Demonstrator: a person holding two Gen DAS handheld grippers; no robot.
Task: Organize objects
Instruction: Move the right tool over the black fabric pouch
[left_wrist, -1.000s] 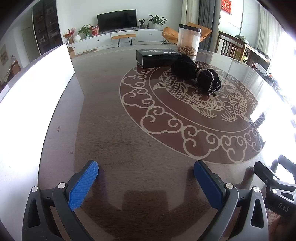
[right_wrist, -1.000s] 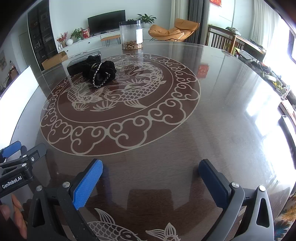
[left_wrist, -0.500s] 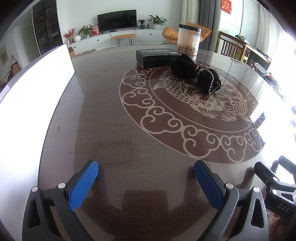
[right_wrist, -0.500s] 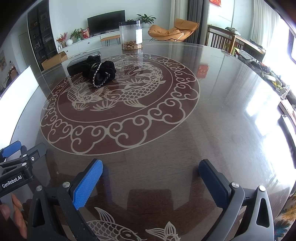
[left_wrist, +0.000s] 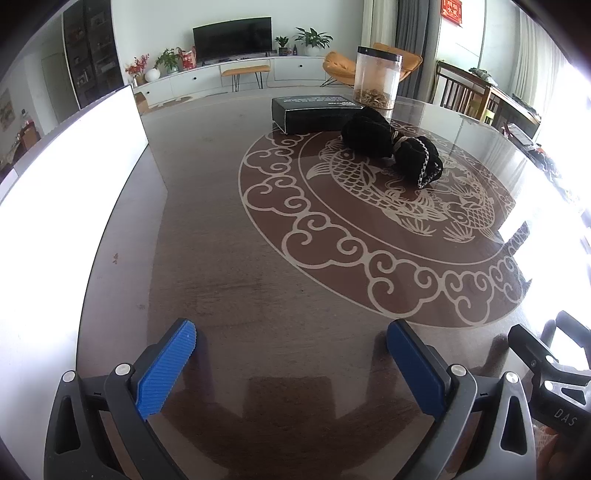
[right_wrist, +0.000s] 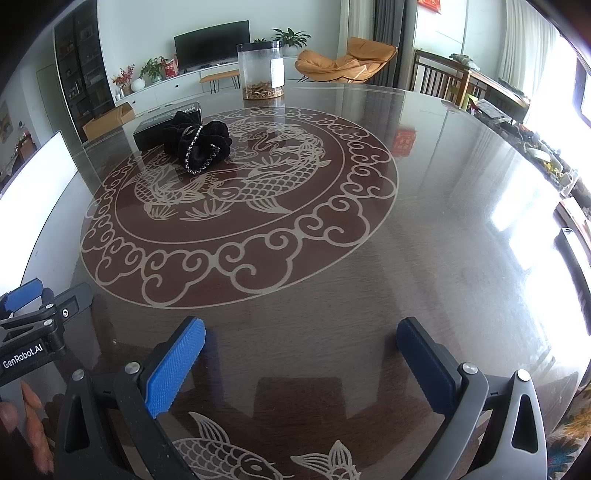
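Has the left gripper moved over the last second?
No. The left gripper sits at the same spot against the table's scroll pattern, jaws open as before.

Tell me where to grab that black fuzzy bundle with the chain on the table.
Probably pinch the narrow waist of the black bundle, where the chain wraps it between the two puffy lobes. Come down from above on the near side, since the black box sits close behind it. Both the left gripper and right gripper are open.
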